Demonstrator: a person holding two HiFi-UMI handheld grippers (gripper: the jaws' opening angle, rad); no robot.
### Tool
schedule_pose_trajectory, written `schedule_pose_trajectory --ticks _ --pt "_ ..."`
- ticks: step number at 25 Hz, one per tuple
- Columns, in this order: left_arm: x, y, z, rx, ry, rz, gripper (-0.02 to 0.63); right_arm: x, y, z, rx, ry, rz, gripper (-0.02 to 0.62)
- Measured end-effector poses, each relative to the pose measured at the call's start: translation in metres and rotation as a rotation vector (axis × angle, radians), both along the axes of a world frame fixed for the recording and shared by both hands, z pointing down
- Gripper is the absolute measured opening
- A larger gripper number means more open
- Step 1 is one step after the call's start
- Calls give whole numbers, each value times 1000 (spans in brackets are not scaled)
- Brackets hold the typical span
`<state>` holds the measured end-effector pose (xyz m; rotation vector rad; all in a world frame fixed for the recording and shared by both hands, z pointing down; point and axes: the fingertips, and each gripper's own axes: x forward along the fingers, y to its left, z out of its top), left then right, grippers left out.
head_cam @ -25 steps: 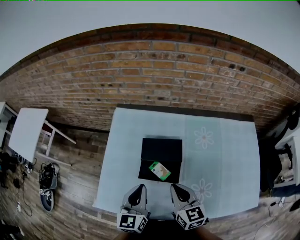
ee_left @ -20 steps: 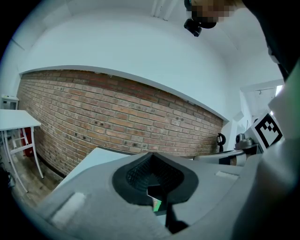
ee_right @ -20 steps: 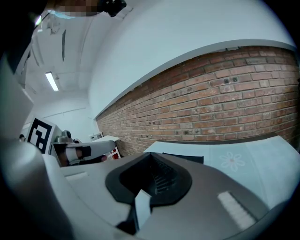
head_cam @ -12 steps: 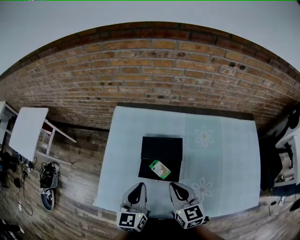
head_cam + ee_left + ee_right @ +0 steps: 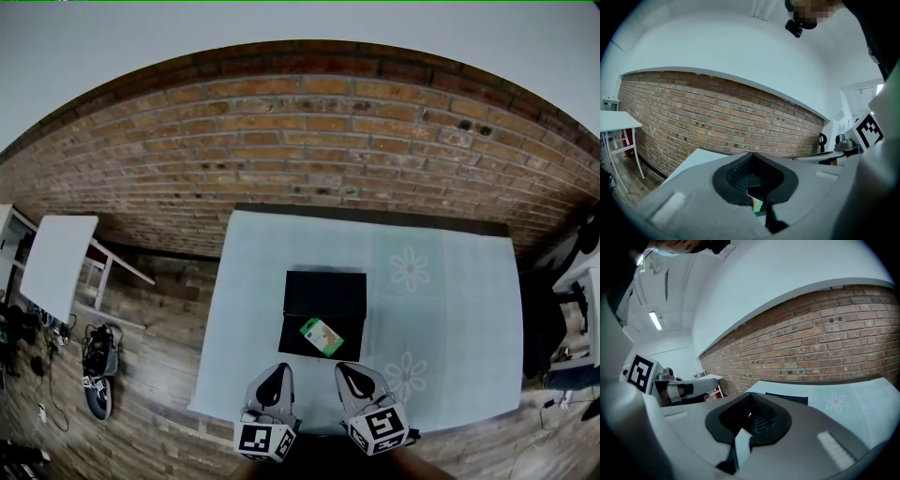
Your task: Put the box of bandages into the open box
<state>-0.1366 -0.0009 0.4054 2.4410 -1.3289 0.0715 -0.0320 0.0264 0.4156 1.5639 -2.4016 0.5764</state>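
The box of bandages [image 5: 321,337], green and white, lies inside the open black box [image 5: 323,292], near its front right corner, on the pale blue table [image 5: 450,309]. Both grippers hover side by side over the table's near edge, just in front of the black box. My left gripper [image 5: 273,377] is shut with nothing in it. My right gripper [image 5: 351,373] is also shut and empty. In the left gripper view a sliver of the bandage box [image 5: 757,205] shows through the notch of the closed jaws [image 5: 752,176]. The right gripper view shows the black box [image 5: 787,398] beyond its closed jaws [image 5: 750,416].
A brick wall [image 5: 309,141] runs behind the table. A white side table [image 5: 56,262] stands at the left, with shoes and cables [image 5: 97,361] on the wooden floor. Dark furniture [image 5: 562,300] sits at the right edge.
The right gripper has drifted slightly left, closer to the left one. The bandage box and the black box have not moved.
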Motion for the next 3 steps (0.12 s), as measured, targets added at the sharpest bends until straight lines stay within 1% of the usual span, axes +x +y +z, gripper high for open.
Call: schedule_pose_trajectory --ticks 3 --pt "1 1 -1 0 -3 -2 2 -1 2 0 0 -1 -9 0"
